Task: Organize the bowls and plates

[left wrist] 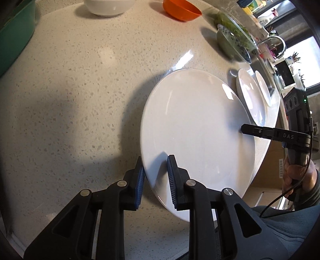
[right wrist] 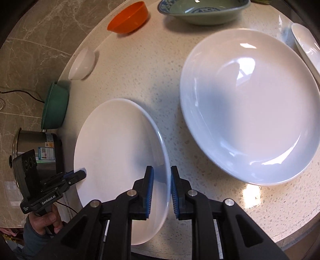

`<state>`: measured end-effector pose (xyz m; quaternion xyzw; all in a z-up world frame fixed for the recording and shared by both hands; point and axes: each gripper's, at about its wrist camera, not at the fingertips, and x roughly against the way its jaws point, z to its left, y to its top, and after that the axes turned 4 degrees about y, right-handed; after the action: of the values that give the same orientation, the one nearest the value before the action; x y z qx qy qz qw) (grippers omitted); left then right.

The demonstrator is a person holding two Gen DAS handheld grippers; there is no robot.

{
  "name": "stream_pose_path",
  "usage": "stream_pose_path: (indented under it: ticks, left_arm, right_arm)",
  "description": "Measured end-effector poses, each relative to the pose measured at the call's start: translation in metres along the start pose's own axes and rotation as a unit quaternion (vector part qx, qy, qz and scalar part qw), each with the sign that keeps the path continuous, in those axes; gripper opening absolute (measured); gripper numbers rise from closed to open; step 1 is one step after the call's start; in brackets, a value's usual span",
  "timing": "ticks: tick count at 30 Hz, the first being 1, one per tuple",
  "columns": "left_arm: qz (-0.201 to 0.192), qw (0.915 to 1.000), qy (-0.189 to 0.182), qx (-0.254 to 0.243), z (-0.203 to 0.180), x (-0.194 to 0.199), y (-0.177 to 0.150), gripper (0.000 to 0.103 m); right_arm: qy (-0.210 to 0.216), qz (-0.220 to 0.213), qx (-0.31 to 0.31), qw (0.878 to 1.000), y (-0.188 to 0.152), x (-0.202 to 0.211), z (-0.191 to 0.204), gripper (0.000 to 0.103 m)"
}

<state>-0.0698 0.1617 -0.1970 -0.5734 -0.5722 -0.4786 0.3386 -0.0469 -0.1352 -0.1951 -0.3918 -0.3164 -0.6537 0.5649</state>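
Observation:
A flat white plate [left wrist: 196,130] [right wrist: 116,144] hangs a little above the speckled counter [left wrist: 80,100], casting a shadow on it. My left gripper [left wrist: 155,162] is shut on its near rim, blue pads on either side of the edge. My right gripper [right wrist: 162,170] is shut on the opposite rim. Each wrist view shows the other gripper at the plate's far edge: the right gripper [left wrist: 243,128] and the left gripper [right wrist: 80,175], each held by a hand. A large deep white plate [right wrist: 250,108] [left wrist: 250,98] rests on the counter just right of the held plate.
Another white dish [right wrist: 306,46] [left wrist: 264,88] lies beyond the deep plate. An orange bowl [left wrist: 180,10] [right wrist: 128,18], a white bowl [left wrist: 108,7] [right wrist: 82,64], a green basin [left wrist: 14,36] [right wrist: 55,106] and a blue-patterned green bowl [right wrist: 204,12] ring the counter's edges. A metal pot [right wrist: 40,148] stands on the floor.

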Motion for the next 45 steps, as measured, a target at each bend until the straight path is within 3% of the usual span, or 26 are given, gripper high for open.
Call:
stream_pose_path:
  ticks: [6, 16, 18, 19, 20, 21, 22, 24, 26, 29, 31, 32, 34, 37, 41, 45]
  left_arm:
    - [0.000, 1.0000, 0.005, -0.007, -0.014, -0.015, 0.015, 0.020]
    - [-0.008, 1.0000, 0.001, -0.003, -0.011, -0.013, 0.013, 0.022]
    - [-0.015, 0.9999, 0.000, 0.001, -0.009, -0.010, 0.011, 0.029]
    - [-0.019, 0.9998, 0.003, 0.003, -0.007, -0.007, 0.009, 0.045]
    - [-0.027, 0.9996, 0.002, 0.005, -0.006, -0.002, 0.008, 0.064]
    - [-0.036, 0.9993, -0.003, 0.008, -0.004, 0.004, 0.007, 0.071]
    - [-0.048, 0.9987, -0.010, 0.013, -0.003, 0.010, 0.007, 0.077]
    - [-0.066, 0.9971, -0.031, 0.022, 0.001, 0.022, 0.008, 0.080]
    - [-0.081, 0.9946, -0.057, 0.031, 0.004, 0.036, 0.013, 0.091]
    - [-0.107, 0.9879, -0.111, 0.017, 0.000, 0.059, 0.030, 0.096]
    - [-0.112, 0.9845, -0.135, -0.006, -0.008, 0.070, 0.045, 0.098]
    - [-0.113, 0.9815, -0.154, -0.019, -0.013, 0.074, 0.053, 0.098]
    - [-0.102, 0.9760, -0.189, -0.035, -0.023, 0.076, 0.067, 0.103]
    - [-0.074, 0.9749, -0.203, -0.052, -0.037, 0.071, 0.087, 0.103]
    - [-0.055, 0.9688, -0.233, -0.064, -0.061, 0.058, 0.105, 0.103]
    - [-0.017, 0.9686, -0.241, -0.057, -0.090, 0.030, 0.125, 0.103]
  right_arm:
    - [0.002, -0.003, -0.001, 1.000, -0.003, -0.004, -0.006, 0.020]
    - [0.011, -0.013, -0.003, 1.000, -0.006, -0.002, -0.008, 0.023]
    - [0.018, -0.019, -0.006, 1.000, -0.007, 0.000, -0.008, 0.033]
    - [0.021, -0.024, -0.004, 0.999, -0.008, 0.003, -0.007, 0.039]
    - [0.022, -0.028, -0.003, 0.999, -0.008, 0.006, -0.005, 0.051]
    - [0.022, -0.034, -0.001, 0.999, -0.009, 0.009, -0.004, 0.061]
    - [0.025, -0.042, -0.001, 0.999, -0.011, 0.014, -0.002, 0.065]
    - [0.035, -0.051, -0.003, 0.998, -0.013, 0.023, -0.001, 0.078]
    - [0.057, -0.068, -0.011, 0.996, -0.018, 0.037, -0.001, 0.084]
    - [0.099, -0.105, -0.014, 0.989, -0.029, 0.066, -0.002, 0.087]
    - [0.140, -0.140, -0.027, 0.980, -0.036, 0.092, -0.011, 0.093]
    - [0.161, -0.157, -0.038, 0.974, -0.038, 0.104, -0.019, 0.101]
    - [0.195, -0.192, -0.055, 0.960, -0.043, 0.129, -0.037, 0.103]
    - [0.202, -0.226, -0.069, 0.950, -0.045, 0.156, -0.071, 0.103]
    - [0.213, -0.237, -0.099, 0.943, -0.037, 0.163, -0.118, 0.103]
    - [0.228, -0.232, -0.116, 0.939, -0.025, 0.159, -0.153, 0.103]
